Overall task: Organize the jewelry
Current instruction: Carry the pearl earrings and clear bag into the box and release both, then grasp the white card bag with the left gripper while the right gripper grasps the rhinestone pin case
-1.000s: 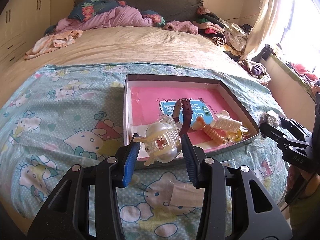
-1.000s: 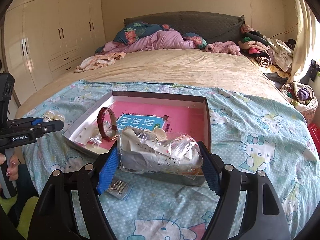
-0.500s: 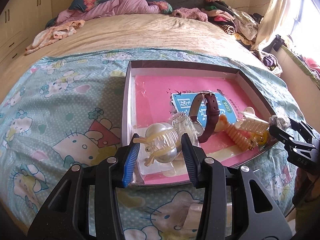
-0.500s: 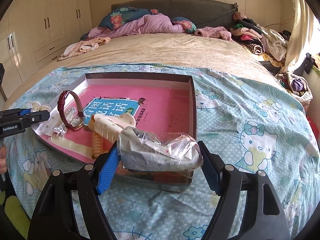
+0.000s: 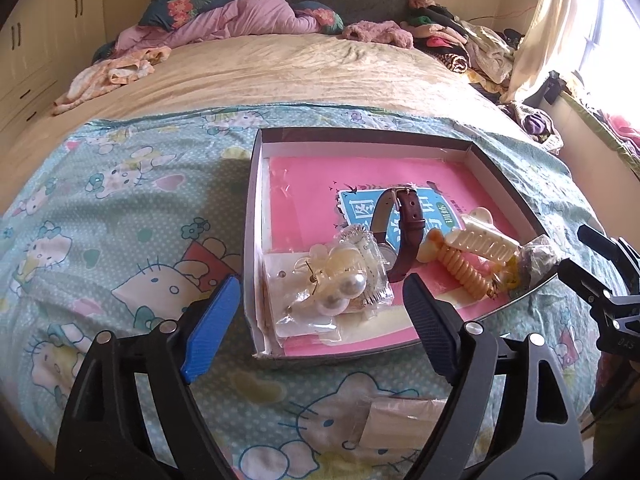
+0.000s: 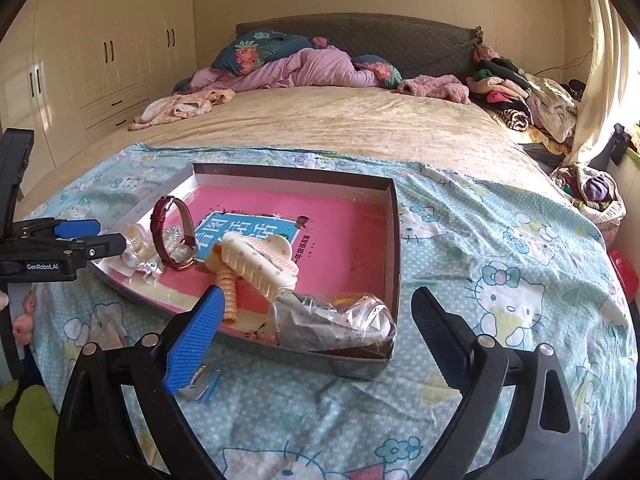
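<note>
Pearl earrings [image 5: 340, 288] in box [image 5: 256, 240], beyond opening left hand-held gripper [image 5: 320, 312]; right hand-held gripper [image 6: 316, 328] opening, bag [image 6: 336, 320] unpressed.

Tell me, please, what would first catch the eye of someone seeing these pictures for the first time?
Probably the shallow cardboard box lid with its bright pink booklet, lying on the pale blue cartoon-cat bedsheet. Inside it, toward the near side, cluster a maroon leather-strap wristwatch, a cream plastic claw hair clip and a clear bag of big pearl earrings.
</note>
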The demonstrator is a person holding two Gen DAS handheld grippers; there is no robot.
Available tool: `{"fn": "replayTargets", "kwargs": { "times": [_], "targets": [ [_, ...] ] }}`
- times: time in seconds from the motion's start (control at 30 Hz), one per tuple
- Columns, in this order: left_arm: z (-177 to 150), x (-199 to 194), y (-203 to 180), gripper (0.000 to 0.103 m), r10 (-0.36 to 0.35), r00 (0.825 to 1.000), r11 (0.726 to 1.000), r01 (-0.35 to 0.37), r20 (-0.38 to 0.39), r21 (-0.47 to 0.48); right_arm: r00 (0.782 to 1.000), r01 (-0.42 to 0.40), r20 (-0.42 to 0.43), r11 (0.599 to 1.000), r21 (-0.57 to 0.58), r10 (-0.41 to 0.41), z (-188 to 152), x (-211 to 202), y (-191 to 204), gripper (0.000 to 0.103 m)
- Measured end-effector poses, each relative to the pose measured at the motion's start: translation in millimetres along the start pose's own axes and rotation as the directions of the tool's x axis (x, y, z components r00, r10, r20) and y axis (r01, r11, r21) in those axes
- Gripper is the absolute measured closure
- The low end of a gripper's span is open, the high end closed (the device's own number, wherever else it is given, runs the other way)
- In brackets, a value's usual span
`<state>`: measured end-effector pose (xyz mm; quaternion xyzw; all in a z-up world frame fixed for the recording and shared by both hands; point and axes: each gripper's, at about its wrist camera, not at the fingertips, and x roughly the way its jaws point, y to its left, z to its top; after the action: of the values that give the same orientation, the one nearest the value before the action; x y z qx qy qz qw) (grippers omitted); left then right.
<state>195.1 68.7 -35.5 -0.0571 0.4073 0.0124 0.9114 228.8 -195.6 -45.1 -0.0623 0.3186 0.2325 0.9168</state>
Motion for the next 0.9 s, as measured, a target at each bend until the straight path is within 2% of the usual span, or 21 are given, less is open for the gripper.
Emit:
{"fn": "replayTargets", "kwargs": {
  "times": [0.23,0.4,0.73,0.83,0.9],
  "targets": [
    [-11,-25,-1,0.017,-0.015,1.000,1.000,0.015,0.022,0.001,0.998,-0.059,-0.013,0.998,-0.017,0.059,-10,-18,17,0.007],
    [-26,-37,-8,0.016,-0.045,0.999,0.999,0.044,0.013,0.027,0.994,-0.098,-0.046,0.995,-0.013,0.097,-19,-17,28,0.007],
    [-65,-21,-26,0.016,-0.115,0.987,0.988,0.125,-0.111,0.093,0.985,-0.141,-0.095,0.990,0.022,0.142,-31,-18,31,0.007],
    [-72,-13,-32,0.010,-0.138,0.979,0.983,0.154,-0.148,0.098,0.982,-0.152,-0.110,0.988,0.023,0.153,-33,-17,31,0.007],
    [-75,-8,-36,0.010,-0.143,0.975,0.981,0.162,-0.168,0.105,0.979,-0.160,-0.121,0.987,0.030,0.163,-34,-16,31,0.007]
  ]
}}
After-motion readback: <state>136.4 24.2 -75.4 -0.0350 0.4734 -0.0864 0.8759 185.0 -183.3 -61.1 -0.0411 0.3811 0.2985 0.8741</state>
